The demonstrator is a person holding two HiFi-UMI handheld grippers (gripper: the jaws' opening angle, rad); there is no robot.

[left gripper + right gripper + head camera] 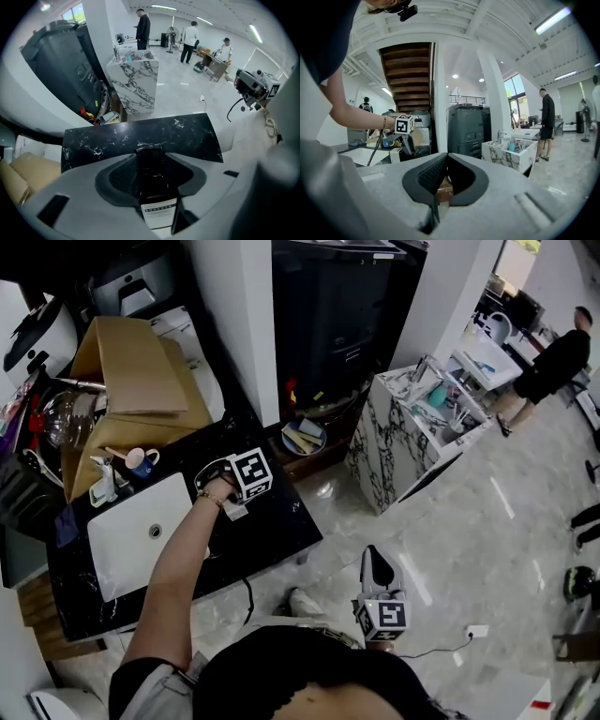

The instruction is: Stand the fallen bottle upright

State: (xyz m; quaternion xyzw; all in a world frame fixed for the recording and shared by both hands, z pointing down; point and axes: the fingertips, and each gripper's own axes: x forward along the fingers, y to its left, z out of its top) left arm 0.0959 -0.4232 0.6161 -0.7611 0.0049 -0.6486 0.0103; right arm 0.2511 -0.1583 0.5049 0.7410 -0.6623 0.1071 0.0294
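Note:
A dark bottle [157, 183] with a white label lies between the jaws of my left gripper [152, 161], its cap pointing away over the black marble countertop [187, 136]. Both pads press its sides, so the gripper is shut on it. In the head view the left gripper [236, 506] points down at the countertop [272, 526] just right of the sink, and the gripper hides most of the bottle there. My right gripper [373, 557] hangs over the floor, well off the counter, with its jaws together and nothing between them. In its own view the right gripper [443, 161] faces the left gripper [405, 138].
A white sink [141, 531] is set into the counter to the left of the left gripper. Behind it stand a blue cup [142, 463] and a cardboard box [141, 371]. A marble-patterned cabinet [403, 427] and a dark bin [337, 315] stand beyond. A person [553, 362] stands far right.

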